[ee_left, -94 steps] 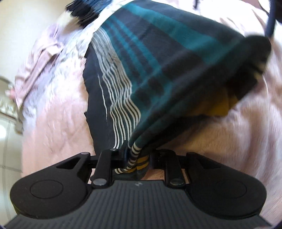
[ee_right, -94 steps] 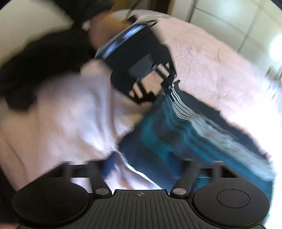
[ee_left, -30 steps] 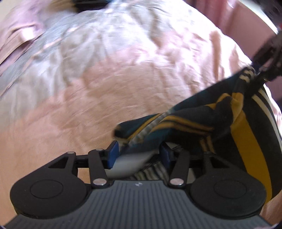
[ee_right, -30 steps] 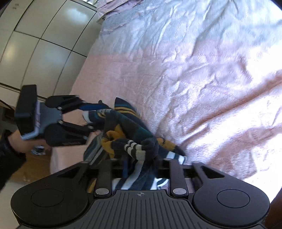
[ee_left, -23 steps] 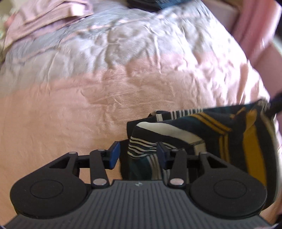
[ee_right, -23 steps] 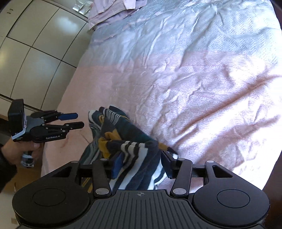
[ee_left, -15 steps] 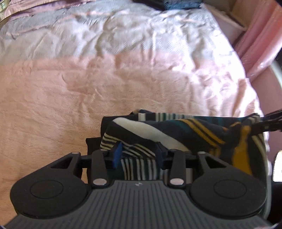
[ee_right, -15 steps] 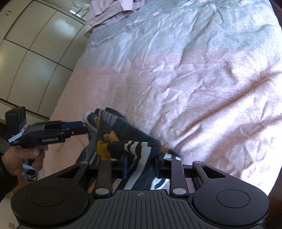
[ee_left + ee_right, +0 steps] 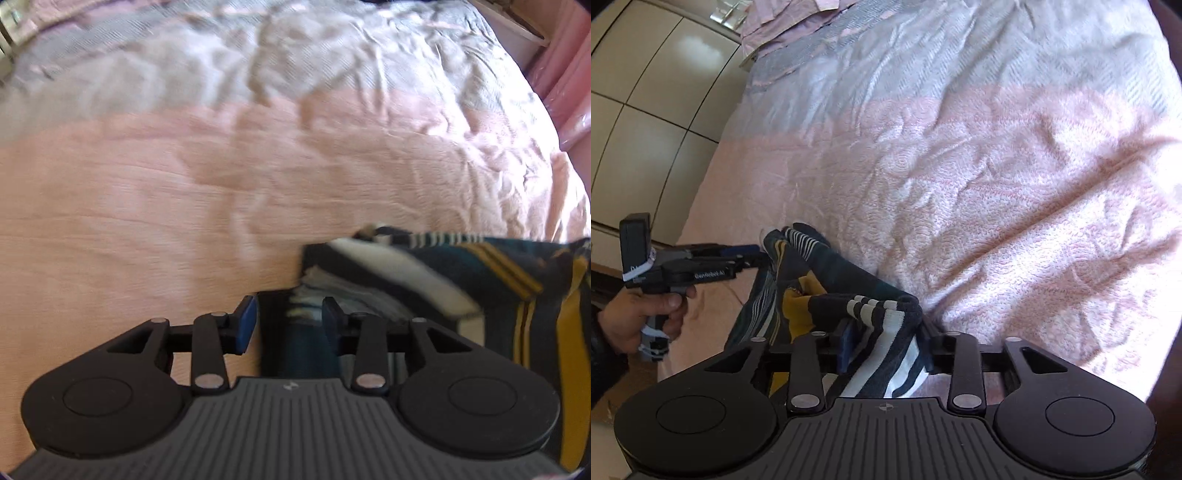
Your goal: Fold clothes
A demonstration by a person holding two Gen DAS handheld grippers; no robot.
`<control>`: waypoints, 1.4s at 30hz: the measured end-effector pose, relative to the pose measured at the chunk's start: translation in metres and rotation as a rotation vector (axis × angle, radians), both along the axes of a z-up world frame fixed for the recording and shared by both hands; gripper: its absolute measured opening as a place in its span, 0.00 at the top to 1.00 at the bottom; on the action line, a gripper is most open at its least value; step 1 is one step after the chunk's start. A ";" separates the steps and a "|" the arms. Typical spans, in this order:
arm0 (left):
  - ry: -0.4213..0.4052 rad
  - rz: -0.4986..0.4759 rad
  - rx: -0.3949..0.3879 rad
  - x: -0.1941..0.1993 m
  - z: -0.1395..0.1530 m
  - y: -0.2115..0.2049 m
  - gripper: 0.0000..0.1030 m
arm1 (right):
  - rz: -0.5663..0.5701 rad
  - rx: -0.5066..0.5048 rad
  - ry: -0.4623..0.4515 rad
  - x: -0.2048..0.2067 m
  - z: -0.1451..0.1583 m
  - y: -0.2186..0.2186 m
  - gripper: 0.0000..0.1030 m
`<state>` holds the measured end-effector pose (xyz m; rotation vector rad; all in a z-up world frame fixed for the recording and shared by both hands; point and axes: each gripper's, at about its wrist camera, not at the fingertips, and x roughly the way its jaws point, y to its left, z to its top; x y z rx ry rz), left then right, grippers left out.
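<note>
**Striped garment bunched at the bed's near edge, held at one end**

Lying in a crumpled heap on the pink-and-grey bedspread [image 9: 960, 155], the striped garment [image 9: 827, 295] sits close to the bed's near edge, toward its left side as the right wrist camera looks across it. Its cloth is dark navy and teal with white and mustard-yellow bands.

The right gripper [image 9: 886, 350] has its two fingers pressed against a white-and-navy striped fold of the garment, which fills the gap between them and drapes down over the gripper body.

The left gripper [image 9: 288, 319] has its fingers spread, the blue pad [image 9: 246, 320] of one standing over bare bedspread and the other over the garment's edge; dark cloth lies in the gap, but neither pad presses on it. In the right wrist view the same gripper [image 9: 753, 254] is held in a hand [image 9: 642, 317] at the bed's left edge, with its tips just at the far end of the garment.

A pile of pale lilac cloth [image 9: 790, 18] lies at the far left corner of the bed, well apart from the garment, beside the tiled floor [image 9: 646, 92].
</note>
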<state>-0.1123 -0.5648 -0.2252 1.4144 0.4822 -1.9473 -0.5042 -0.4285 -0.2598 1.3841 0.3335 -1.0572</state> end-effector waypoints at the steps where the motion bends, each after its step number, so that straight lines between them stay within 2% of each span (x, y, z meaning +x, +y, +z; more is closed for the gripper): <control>1: -0.008 -0.011 -0.028 0.009 0.008 0.006 0.67 | -0.002 0.001 0.012 0.000 0.006 0.004 0.52; 3: -0.024 -0.069 -0.081 0.027 0.022 0.030 0.65 | -0.014 0.010 -0.004 -0.002 0.016 0.017 0.47; 6: -0.050 -0.200 -0.148 0.049 0.035 0.080 0.55 | -0.004 0.035 -0.053 0.005 0.020 0.038 0.37; 8: -0.104 -0.336 -0.207 0.055 0.034 0.120 0.38 | 0.016 0.060 -0.084 0.014 0.015 0.051 0.35; 10: -0.174 -0.496 -0.272 0.062 0.020 0.165 0.34 | 0.028 0.085 -0.121 0.026 0.006 0.060 0.33; 13: -0.255 -0.679 -0.319 0.065 -0.009 0.214 0.34 | 0.008 0.101 -0.166 0.039 -0.011 0.069 0.32; 16: -0.312 -0.817 -0.417 0.061 -0.037 0.242 0.34 | -0.040 0.105 -0.196 0.043 -0.027 0.070 0.26; 18: -0.335 -0.850 -0.485 0.053 -0.051 0.247 0.34 | -0.053 0.097 -0.194 0.044 -0.033 0.069 0.22; 20: -0.335 -0.864 -0.512 0.044 -0.063 0.244 0.34 | -0.051 0.080 -0.197 0.044 -0.035 0.066 0.21; 23: -0.331 -0.891 -0.495 0.038 -0.069 0.236 0.35 | -0.060 0.074 -0.210 0.042 -0.035 0.064 0.21; 30: -0.304 -0.931 -0.457 0.034 -0.078 0.223 0.35 | -0.130 0.069 -0.237 0.039 -0.015 0.072 0.20; 31: -0.297 -0.923 -0.450 0.036 -0.078 0.219 0.35 | -0.127 0.066 -0.234 0.041 -0.016 0.071 0.15; 33: -0.287 -0.909 -0.436 0.037 -0.079 0.215 0.35 | -0.125 0.061 -0.229 0.046 -0.018 0.069 0.13; 38: -0.282 -0.906 -0.423 0.036 -0.078 0.215 0.35 | -0.179 0.076 -0.235 0.048 -0.026 0.067 0.13; 42: -0.276 -0.905 -0.429 0.037 -0.078 0.215 0.35 | -0.170 0.077 -0.205 0.050 -0.029 0.067 0.13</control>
